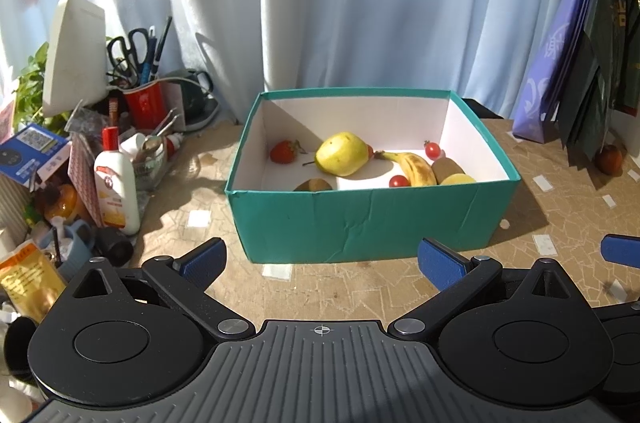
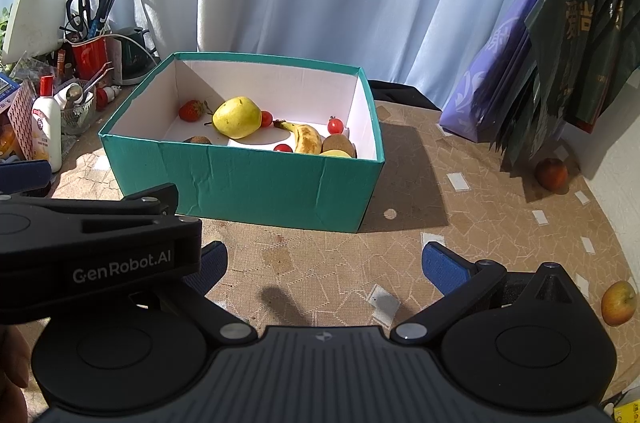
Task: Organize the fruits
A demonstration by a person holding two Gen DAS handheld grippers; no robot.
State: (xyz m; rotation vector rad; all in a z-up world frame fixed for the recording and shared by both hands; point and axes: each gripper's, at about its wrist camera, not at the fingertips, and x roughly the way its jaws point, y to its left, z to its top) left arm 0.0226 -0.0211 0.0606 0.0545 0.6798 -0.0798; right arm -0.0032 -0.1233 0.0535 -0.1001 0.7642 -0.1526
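Observation:
A teal box [image 1: 360, 219] [image 2: 256, 179] stands on the table ahead of both grippers. Inside lie a yellow pear [image 1: 342, 154] [image 2: 237, 117], a strawberry [image 1: 283, 151] [image 2: 191, 110], a banana [image 1: 414, 167] [image 2: 305, 137], kiwis [image 1: 447, 168] [image 2: 338, 144], and cherry tomatoes [image 1: 432, 149] [image 2: 335, 124]. A reddish apple [image 2: 552, 174] [image 1: 609, 160] sits under the hanging bags at the right. A yellow-red apple [image 2: 618, 303] lies at the right edge. My left gripper [image 1: 322, 259] hovers open before the box, empty. My right gripper [image 2: 326, 263] is open and empty too, beside the left gripper's body [image 2: 100, 247].
Clutter crowds the left: a lotion bottle [image 1: 117, 191], a red cup with scissors and pens [image 1: 144, 99], a white device [image 1: 74, 51]. Purple and dark bags [image 2: 540, 55] hang at the right. A curtain closes the back. White tape patches dot the brown table [image 2: 320, 263].

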